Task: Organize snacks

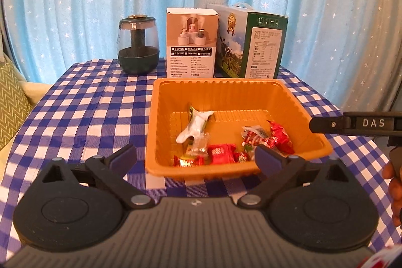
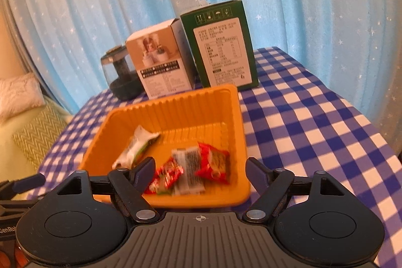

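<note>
Your left gripper [image 1: 196, 155] hangs with jaws spread before the orange ribbed plastic tray [image 1: 226, 94] — contents: red-wrapped candies [image 1: 221, 153], one white-and-green wrapped snack [image 1: 196, 126].

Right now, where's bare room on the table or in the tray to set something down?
Free: checked cloth left of the orange tray, in front of the humidifier; cloth right of the tray; the tray's far half. Crowded: snacks along its near wall; boxes tight behind it.
</note>
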Tool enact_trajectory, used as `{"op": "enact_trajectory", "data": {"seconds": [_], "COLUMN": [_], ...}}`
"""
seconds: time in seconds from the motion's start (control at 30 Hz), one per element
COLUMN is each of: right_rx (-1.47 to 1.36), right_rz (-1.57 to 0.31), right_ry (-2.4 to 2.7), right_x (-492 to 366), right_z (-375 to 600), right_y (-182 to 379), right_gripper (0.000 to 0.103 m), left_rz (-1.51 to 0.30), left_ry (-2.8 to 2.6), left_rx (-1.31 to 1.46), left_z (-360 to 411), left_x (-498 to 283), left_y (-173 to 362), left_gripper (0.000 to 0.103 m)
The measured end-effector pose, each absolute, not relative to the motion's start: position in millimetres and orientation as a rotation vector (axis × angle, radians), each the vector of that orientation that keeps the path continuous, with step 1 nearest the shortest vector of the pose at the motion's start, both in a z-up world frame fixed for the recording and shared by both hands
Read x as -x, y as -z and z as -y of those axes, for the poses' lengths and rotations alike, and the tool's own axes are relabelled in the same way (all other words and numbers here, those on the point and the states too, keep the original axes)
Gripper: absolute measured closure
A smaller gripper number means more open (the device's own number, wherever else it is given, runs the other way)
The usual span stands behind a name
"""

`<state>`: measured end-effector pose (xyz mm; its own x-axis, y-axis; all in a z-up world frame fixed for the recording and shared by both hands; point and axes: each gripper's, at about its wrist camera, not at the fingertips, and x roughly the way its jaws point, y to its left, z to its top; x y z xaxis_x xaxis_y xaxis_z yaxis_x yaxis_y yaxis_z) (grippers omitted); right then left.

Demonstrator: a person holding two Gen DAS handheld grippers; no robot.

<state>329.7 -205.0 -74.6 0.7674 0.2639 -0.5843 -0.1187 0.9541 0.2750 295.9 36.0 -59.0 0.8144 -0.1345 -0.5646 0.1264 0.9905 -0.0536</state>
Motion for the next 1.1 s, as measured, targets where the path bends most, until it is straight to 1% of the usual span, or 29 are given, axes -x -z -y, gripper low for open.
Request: {"op": "enact_trajectory", "data": {"seconds": [0.03, 0.43, 0.8, 1.1], "right_rx": [-0.222, -0.203, -0.150, -0.186], "right_rz": [-0.668, -0.698, -0.701, -0.683], "right_ry": [-0.209, -0.240, -0.238, -0.215], "right_x": [-325.7, -271.6, -193.2, -124.4], "right_z": [205.7, 210.4, 224.1, 231.6], "right_y": [74.1, 73.8, 87.0, 66.4], "right_gripper": [0.023, 0.021, 0.021, 0.018], "left_rz": [-0.600, -0.625, -0.678, -0.710], "left_ry": [0.138, 0.110, 0.040, 0.028], "left_rx": [0.018, 0.078, 0.088, 0.093], "left_z": [-35.7, -34.8, -32.9, -14.9], "left_x": [-291.1, -225.6, -148.5, -89.4], "left_y": [58.8, 51.1, 42.0, 21.5], "left_gripper": [0.000, 0.000, 0.000, 0.000]}}
